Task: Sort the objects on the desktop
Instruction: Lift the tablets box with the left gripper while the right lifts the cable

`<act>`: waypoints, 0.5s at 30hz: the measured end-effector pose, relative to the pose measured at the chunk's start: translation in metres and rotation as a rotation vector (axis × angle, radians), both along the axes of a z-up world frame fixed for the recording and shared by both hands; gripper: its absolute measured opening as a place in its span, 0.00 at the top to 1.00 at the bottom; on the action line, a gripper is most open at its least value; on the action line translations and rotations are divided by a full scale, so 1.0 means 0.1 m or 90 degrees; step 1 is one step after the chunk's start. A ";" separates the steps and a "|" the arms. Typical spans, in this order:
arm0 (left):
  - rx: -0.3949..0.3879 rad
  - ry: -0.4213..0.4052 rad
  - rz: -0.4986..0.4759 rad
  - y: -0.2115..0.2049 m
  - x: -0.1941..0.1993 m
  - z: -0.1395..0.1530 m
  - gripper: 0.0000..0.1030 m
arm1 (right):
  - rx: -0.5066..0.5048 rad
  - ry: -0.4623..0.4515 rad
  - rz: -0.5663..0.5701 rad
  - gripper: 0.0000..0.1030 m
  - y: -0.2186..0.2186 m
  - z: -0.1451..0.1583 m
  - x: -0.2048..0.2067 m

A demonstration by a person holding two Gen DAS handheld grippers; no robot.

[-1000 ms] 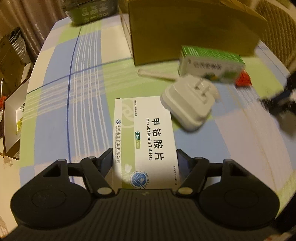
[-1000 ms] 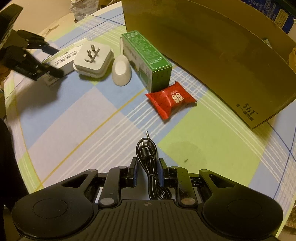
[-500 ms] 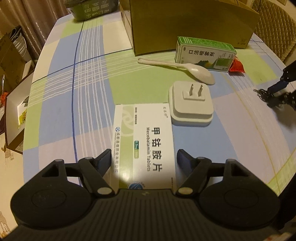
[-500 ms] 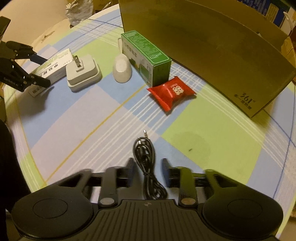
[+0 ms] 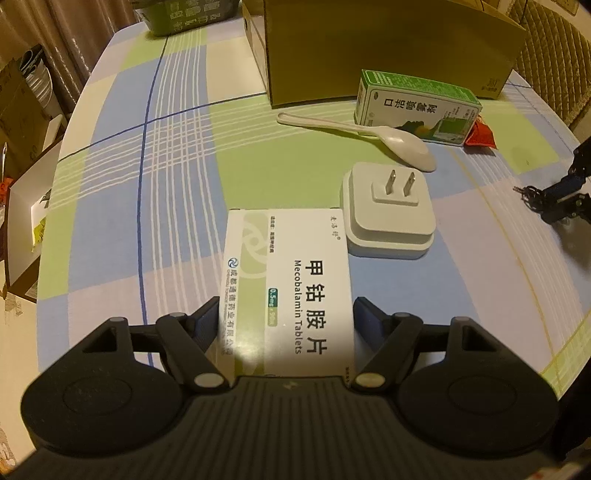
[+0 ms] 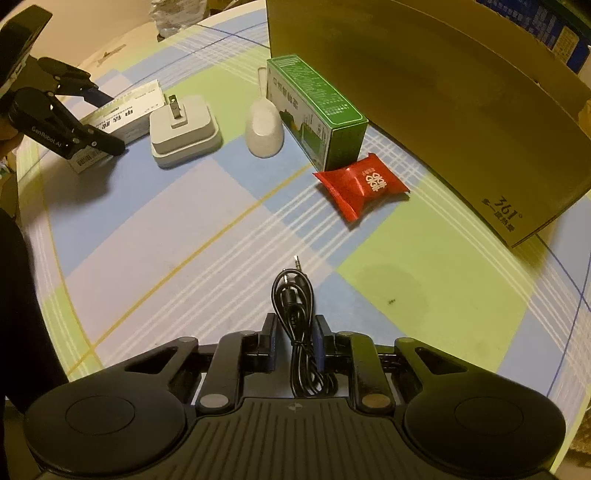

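Note:
A white Mecobalamin tablet box [image 5: 291, 291] lies on the checked tablecloth between the fingers of my left gripper [image 5: 286, 314], which stand just beside its edges with a small gap on the right. It also shows in the right wrist view [image 6: 125, 110]. A coiled black audio cable [image 6: 295, 314] lies between the fingers of my right gripper [image 6: 294, 334], whose jaws stand slightly apart from it. A white plug adapter [image 5: 389, 210], a white spoon [image 5: 388, 138], a green box [image 5: 413, 107] and a red snack packet [image 6: 362, 184] lie near the middle.
A large cardboard box [image 5: 388, 48] stands at the table's far side, close behind the green box. A green container [image 5: 177, 14] sits at the far edge. Boxes and clutter [image 5: 26, 184] stand off the table's left edge.
My left gripper lowered the tablet box beside the plug adapter and its fingers opened slightly. My right gripper opened off the cable, which now rests on the cloth.

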State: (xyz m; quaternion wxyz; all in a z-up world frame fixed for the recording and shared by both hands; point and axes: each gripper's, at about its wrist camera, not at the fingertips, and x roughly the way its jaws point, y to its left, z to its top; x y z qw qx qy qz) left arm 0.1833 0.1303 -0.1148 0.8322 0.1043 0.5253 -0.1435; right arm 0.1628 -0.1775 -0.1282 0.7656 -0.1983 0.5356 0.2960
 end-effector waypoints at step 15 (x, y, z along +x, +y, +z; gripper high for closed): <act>0.033 -0.033 -0.011 -0.05 -0.16 0.40 0.35 | 0.025 -0.027 -0.021 0.86 0.00 0.34 -0.11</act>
